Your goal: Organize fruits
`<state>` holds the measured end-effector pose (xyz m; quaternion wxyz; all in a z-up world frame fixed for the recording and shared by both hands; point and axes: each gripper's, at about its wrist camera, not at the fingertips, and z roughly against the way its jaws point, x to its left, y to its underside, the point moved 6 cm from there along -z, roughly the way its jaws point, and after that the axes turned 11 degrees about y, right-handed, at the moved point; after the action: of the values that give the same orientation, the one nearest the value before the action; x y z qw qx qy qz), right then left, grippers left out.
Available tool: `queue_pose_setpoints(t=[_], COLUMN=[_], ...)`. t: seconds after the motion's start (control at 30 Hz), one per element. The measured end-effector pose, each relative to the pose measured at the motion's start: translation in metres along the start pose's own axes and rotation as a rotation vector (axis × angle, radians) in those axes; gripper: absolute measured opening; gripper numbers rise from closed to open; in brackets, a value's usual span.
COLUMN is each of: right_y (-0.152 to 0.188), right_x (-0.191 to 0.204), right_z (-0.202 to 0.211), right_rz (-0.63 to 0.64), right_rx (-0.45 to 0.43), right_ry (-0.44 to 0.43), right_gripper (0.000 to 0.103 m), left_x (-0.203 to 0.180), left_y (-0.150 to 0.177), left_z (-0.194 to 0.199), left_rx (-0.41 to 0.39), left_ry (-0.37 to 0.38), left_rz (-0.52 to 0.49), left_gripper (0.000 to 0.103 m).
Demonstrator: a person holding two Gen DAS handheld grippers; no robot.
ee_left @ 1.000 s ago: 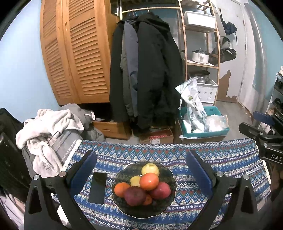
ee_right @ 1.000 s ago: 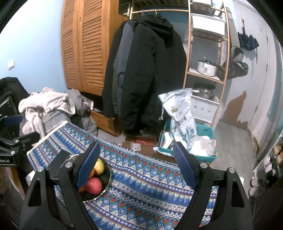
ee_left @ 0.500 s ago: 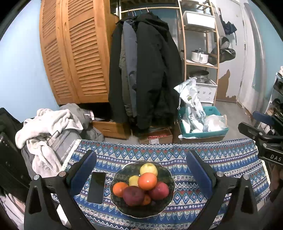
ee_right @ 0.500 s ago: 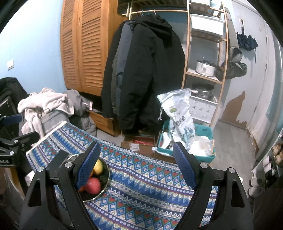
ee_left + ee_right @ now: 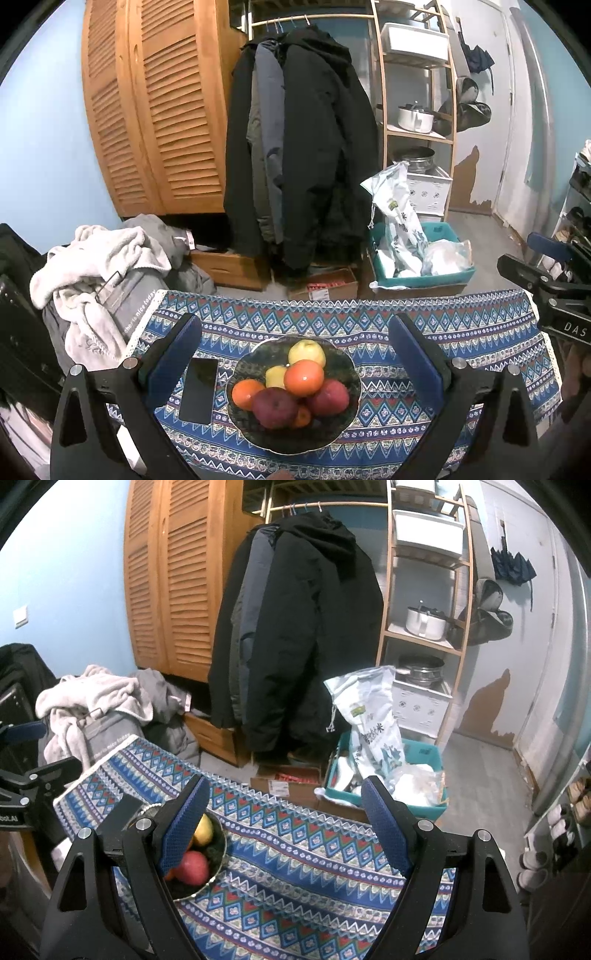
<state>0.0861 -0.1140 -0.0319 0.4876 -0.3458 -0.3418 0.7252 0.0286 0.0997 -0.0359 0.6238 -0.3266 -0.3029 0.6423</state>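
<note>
A dark patterned bowl sits on the blue patterned tablecloth, heaped with fruit: a yellow apple, an orange, a second orange, a dark red apple and a red apple. My left gripper hangs open above the bowl with nothing between its blue pads. In the right wrist view the bowl lies at the left, partly behind the left finger. My right gripper stands open over bare cloth, holding nothing. The right gripper's body shows at the left view's right edge.
A black phone lies on the cloth just left of the bowl. Beyond the table's far edge are hanging coats, a louvred wooden wardrobe, a pile of laundry, a teal bin with bags and a wooden shelf.
</note>
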Motion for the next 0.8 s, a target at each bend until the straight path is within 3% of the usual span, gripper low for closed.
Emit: queue_pose_setpoints(t=[0.8], right_y=[0.0008], right_x=[-0.0004], right_z=[0.0008], right_rz=[0.0], right_rx=[0.002], right_ry=[0.002], right_gripper=[0.083], left_x=[-0.0043], left_y=[0.0028], left_z=[-0.0031], left_rx=[0.006], left_ry=[0.029], left_rz=[0.001], left_gripper=[0.102])
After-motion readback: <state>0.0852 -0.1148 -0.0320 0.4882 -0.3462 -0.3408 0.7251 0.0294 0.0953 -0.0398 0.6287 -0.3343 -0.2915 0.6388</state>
